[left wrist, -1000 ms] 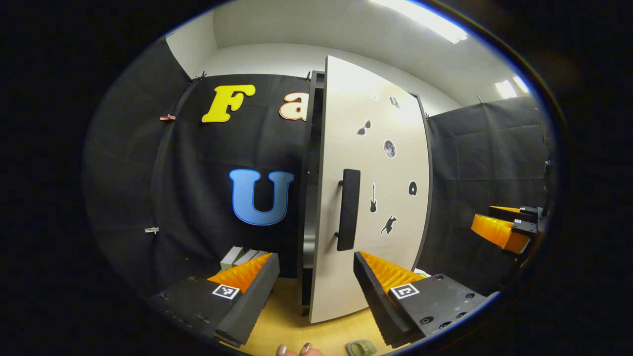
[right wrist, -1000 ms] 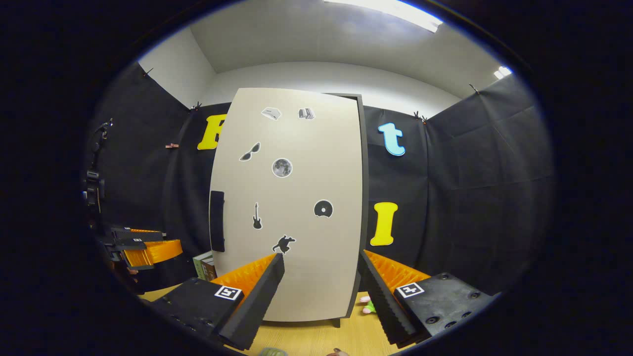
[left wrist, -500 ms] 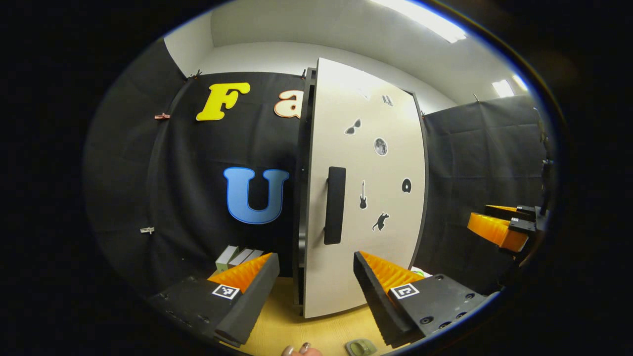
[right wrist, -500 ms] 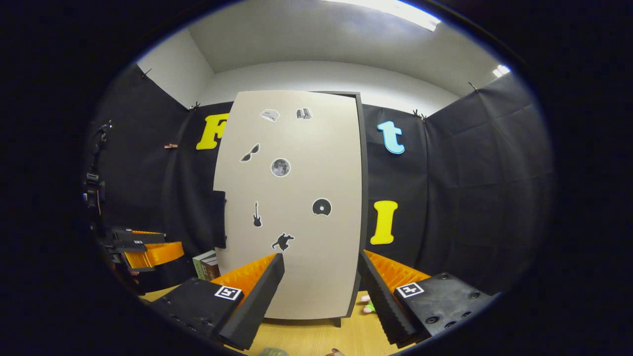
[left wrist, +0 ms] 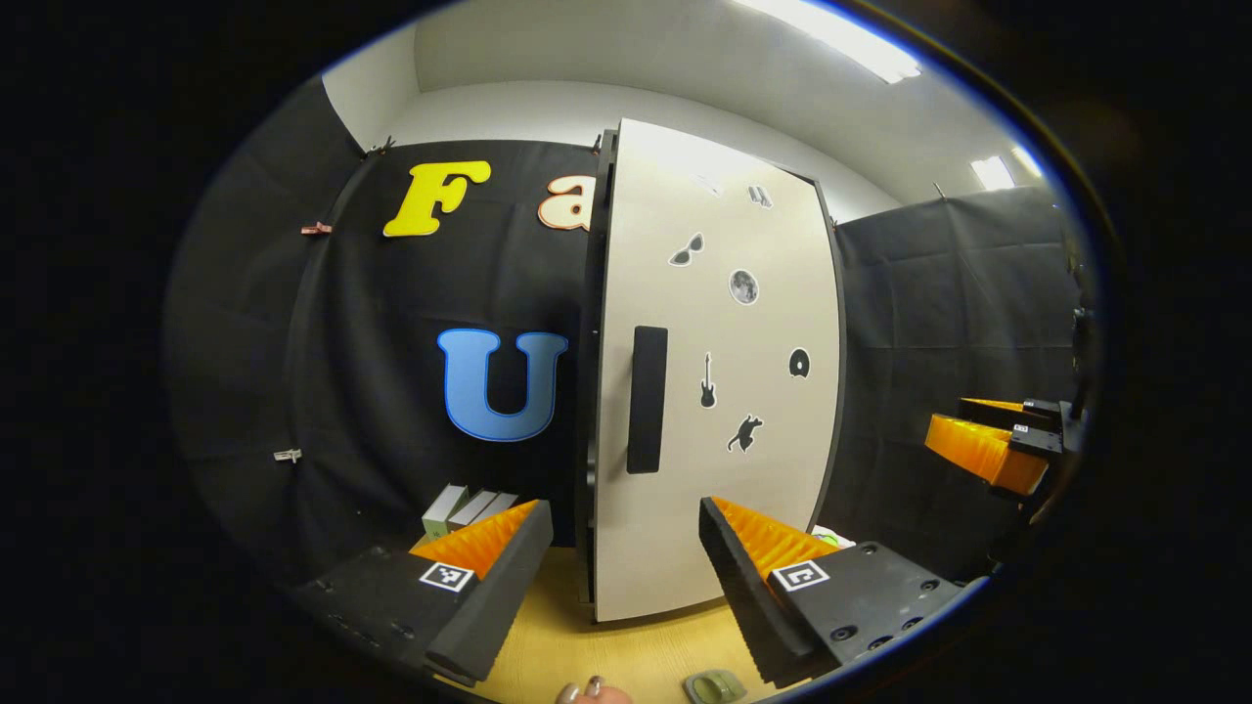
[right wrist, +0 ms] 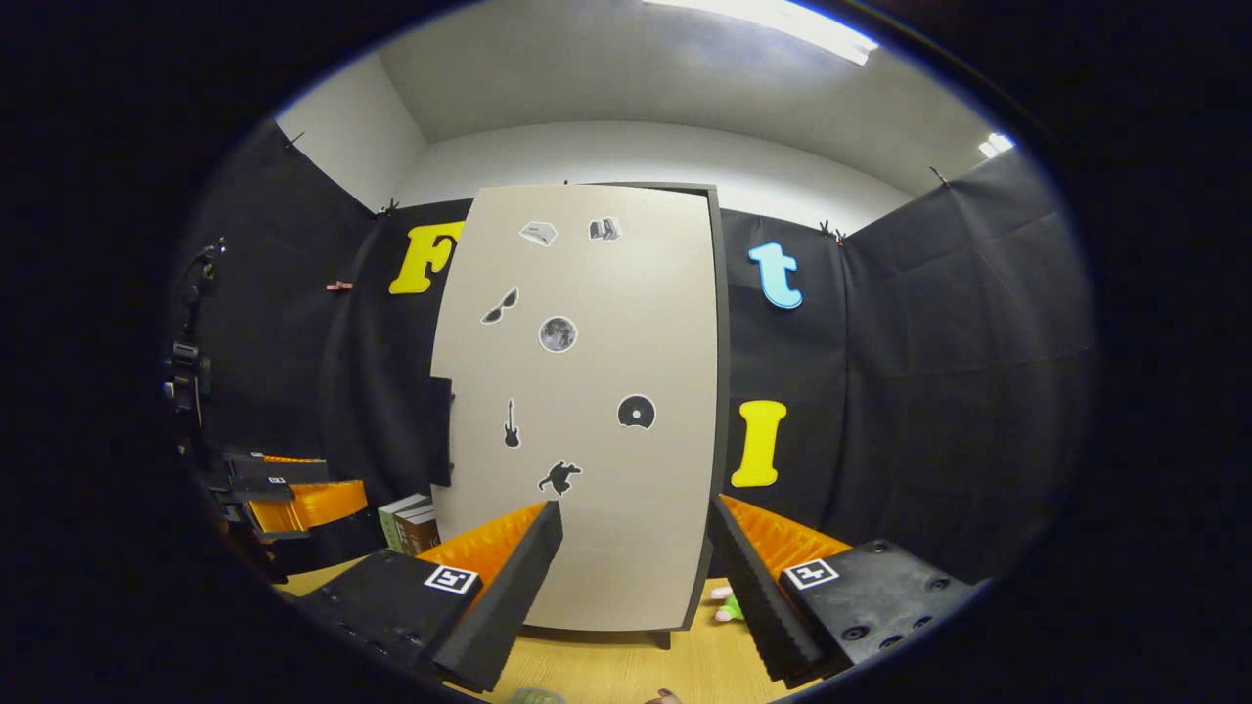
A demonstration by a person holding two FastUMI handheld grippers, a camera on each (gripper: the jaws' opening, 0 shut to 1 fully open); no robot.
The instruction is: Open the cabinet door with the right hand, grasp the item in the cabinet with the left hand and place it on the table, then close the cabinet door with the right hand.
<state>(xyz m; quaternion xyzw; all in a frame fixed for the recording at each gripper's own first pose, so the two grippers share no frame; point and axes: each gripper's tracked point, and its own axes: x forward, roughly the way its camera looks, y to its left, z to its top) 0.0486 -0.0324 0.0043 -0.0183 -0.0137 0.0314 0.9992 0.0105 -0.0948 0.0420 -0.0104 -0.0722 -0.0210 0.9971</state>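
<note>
The cabinet door (left wrist: 719,372) stands at the centre of the left gripper view, a pale panel dotted with small dark stickers, its long axis upright. It sits nearly flush with the dark cabinet frame (left wrist: 590,372), with only a thin dark gap along its left edge, so closing looks almost done. Its black bar handle (left wrist: 647,399), also upright, lies on the door's left side, straight ahead and above the gap between the left gripper (left wrist: 626,567) fingers. In the right gripper view the same door (right wrist: 587,391) fills the middle of the frame, and the handle (right wrist: 439,431) shows edge-on at its left border, up and to the left of the right gripper (right wrist: 636,577).

By my reading, the right gripper is the one facing the door panel squarely, and a last push on the panel would seat it.

Both grippers have their fingers spread wide, holding nothing and touching nothing.

A small greenish item (left wrist: 713,687) lies on the wooden tabletop (left wrist: 558,626) at the bottom of the left gripper view, just beside the right-hand finger; it may be the item taken from the cabinet, though it is too small to tell. Some books (left wrist: 468,508) stand at the lower left, by the cabinet's side.
</note>
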